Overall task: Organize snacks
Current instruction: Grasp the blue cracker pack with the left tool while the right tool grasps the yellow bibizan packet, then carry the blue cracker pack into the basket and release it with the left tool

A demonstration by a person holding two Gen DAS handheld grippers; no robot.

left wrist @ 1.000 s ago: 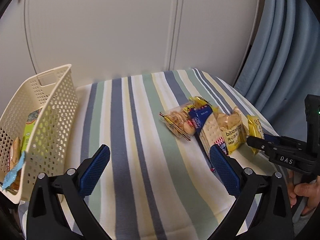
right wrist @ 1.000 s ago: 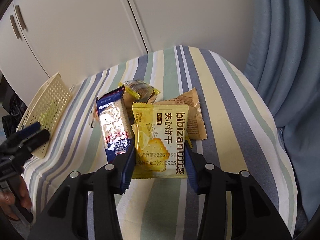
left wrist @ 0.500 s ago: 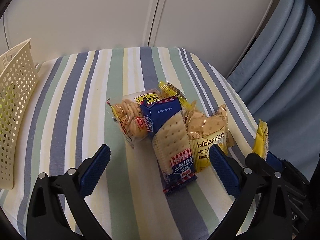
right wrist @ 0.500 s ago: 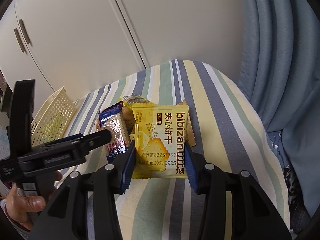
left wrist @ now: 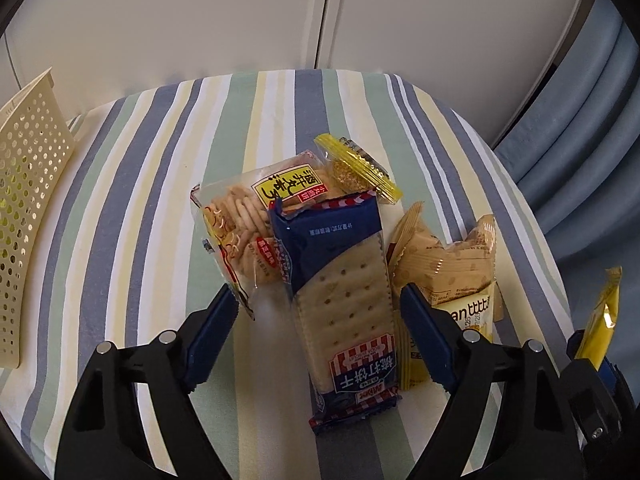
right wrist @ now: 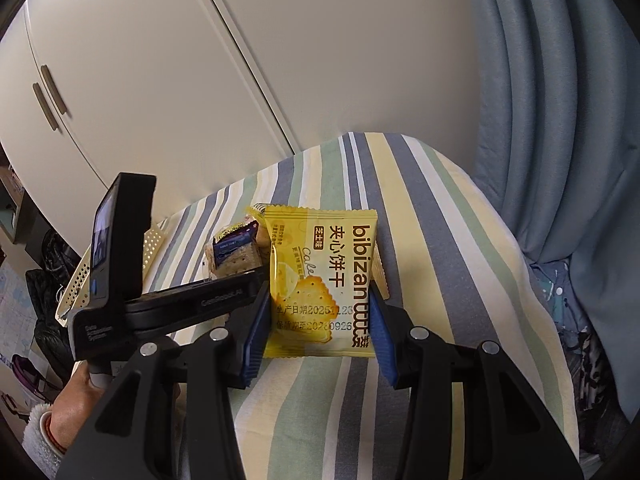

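White cabinet doors point(left wrist: 248, 20) fill the background, blue curtain point(right wrist: 560, 120) at the right edge of both views. The bench point(left wrist: 140, 208) carries a cloth striped blue, green, yellow and white.

Left wrist view: left gripper point(left wrist: 320, 324) wide open, blue pads either side of the pile at lower centre, gripping nothing. Between the pads lies the blue soda cracker pack point(left wrist: 340, 280), lengthwise toward the camera, overlapping a clear bag of round crackers point(left wrist: 240, 216) at centre left. A small yellow-wrapped snack point(left wrist: 352, 168) sits behind them, upper centre. Tan packets point(left wrist: 440, 256) lie just right of the blue pack, one partly hidden by the right pad. Cream perforated basket point(left wrist: 28, 200) stands at the left edge, well apart from the pile; its contents not visible.

Right wrist view: right gripper point(right wrist: 318, 320) is closed on the yellow bibizan biscuit packet point(right wrist: 320, 276), pads pressing its two side edges, packet face-on to the camera at centre frame and held above the striped cloth. The same packet shows edge-on at the lower right of the left view. The left gripper's black body crosses centre left, a hand point(right wrist: 80, 396) with a fleecy cuff below it.
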